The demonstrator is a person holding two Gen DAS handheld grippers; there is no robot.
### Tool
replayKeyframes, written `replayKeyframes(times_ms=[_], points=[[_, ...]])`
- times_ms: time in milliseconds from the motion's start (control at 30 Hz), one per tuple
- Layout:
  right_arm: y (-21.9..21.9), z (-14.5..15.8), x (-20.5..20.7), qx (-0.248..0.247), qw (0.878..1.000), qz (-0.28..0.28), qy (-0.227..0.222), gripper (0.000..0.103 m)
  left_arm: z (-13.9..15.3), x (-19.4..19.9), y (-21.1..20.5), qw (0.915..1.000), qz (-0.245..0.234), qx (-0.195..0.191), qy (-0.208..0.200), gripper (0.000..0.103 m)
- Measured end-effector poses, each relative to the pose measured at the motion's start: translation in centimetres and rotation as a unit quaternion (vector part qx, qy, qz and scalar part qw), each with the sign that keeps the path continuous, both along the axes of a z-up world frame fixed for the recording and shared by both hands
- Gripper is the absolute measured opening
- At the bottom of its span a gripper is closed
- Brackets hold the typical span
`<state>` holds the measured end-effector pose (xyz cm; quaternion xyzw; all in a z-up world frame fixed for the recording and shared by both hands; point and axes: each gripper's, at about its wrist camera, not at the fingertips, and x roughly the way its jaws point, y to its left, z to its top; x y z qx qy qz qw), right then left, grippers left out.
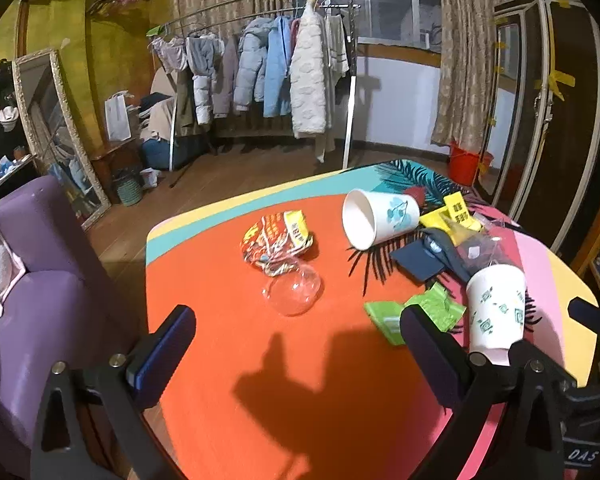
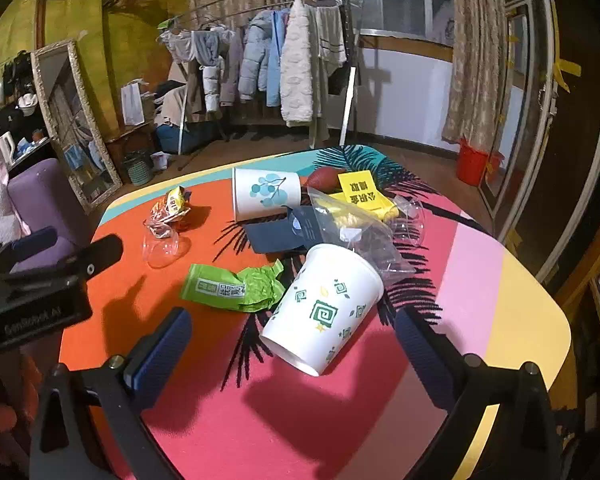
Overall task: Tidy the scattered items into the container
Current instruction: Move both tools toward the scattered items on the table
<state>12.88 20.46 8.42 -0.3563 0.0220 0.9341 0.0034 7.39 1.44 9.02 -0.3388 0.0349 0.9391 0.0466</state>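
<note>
We hold both tools tilted down over the table (image 2: 500, 300), fingers spread to their widest and nothing between them — a ready stance, we judge, since no item is yet chosen; the right gripper (image 2: 292, 344) frames the green-patterned paper cup (image 2: 324, 308) lying on its side straight ahead at twelve o'clock, likely its first target; the left gripper (image 1: 296, 340) hangs over bare orange cloth, with the clear plastic cup (image 1: 294, 290) just beyond it at twelve and the crumpled snack wrapper (image 1: 278, 242) touching that cup's far side; the litter lies loose, tipped and overlapping, as scattered things would; the green packet (image 2: 232, 286) sits at ten o'clock of the right tool, just beside the patterned cup; the blue-leaf paper cup (image 2: 266, 194) lies further off at eleven; only the right view shows the yellow card (image 2: 360, 194) plainly, a second clear cup (image 2: 410, 220) at one o'clock and the left tool's body at nine; only the left view looks into the blue-leaf cup's open mouth; neither shows any container, so we cannot say where it stands
</note>
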Motion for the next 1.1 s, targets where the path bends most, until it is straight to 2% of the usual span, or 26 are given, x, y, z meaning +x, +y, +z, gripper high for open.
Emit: replayKeyframes(times_ms=[667, 1100], points=[[-0.1, -0.2, 0.8, -0.010, 0.999, -0.035, -0.004, 0.103, 1.1, 2.0, -1.7, 0.9996, 0.024, 0.009, 0.011, 0.103], [-0.6, -2.2, -0.1, 0.001, 0.999, -0.037, -0.033, 0.103, -0.5, 1.4, -1.9, 0.9997, 0.022, 0.006, -0.007, 0.103]])
